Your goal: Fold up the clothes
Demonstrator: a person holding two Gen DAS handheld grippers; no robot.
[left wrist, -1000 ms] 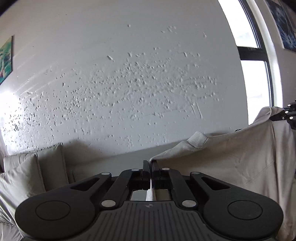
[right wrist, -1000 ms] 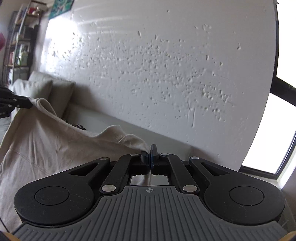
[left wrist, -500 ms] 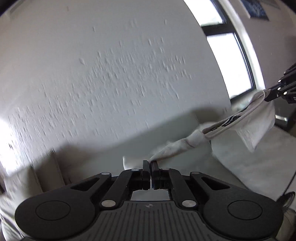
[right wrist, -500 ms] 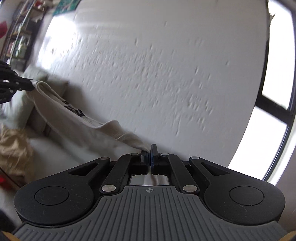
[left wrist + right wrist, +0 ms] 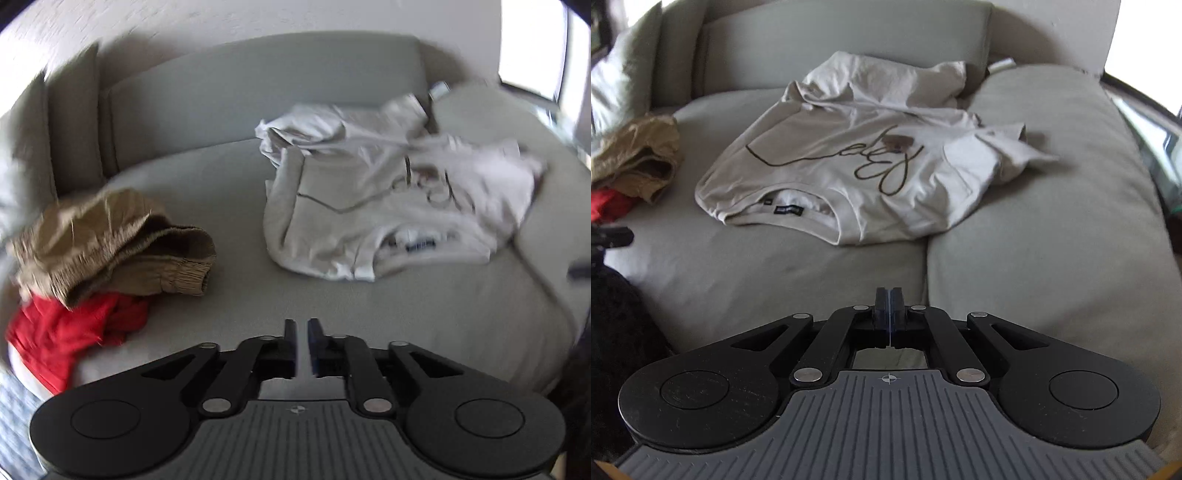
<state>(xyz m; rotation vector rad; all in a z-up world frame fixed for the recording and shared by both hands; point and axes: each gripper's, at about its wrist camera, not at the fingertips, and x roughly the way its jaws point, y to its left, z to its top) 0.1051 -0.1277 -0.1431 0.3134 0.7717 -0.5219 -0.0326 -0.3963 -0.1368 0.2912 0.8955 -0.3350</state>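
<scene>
I saw the cream T-shirt (image 5: 849, 162) lying rumpled across the sofa seat (image 5: 1052, 258), collar edge nearest. Left gripper (image 5: 302, 328) jaws were opening, empty; right gripper (image 5: 888, 295) jaws together, empty. Bare cushion lay between shirt and tan garment (image 5: 110, 240).

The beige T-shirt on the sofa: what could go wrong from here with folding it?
1. The beige T-shirt lies rumpled, its far part and one sleeve bunched, so a fold now would probably trap creases.
2. It straddles the seam between the sofa cushions, an uneven base.
3. The tan garment lies close and could get in the way.
</scene>
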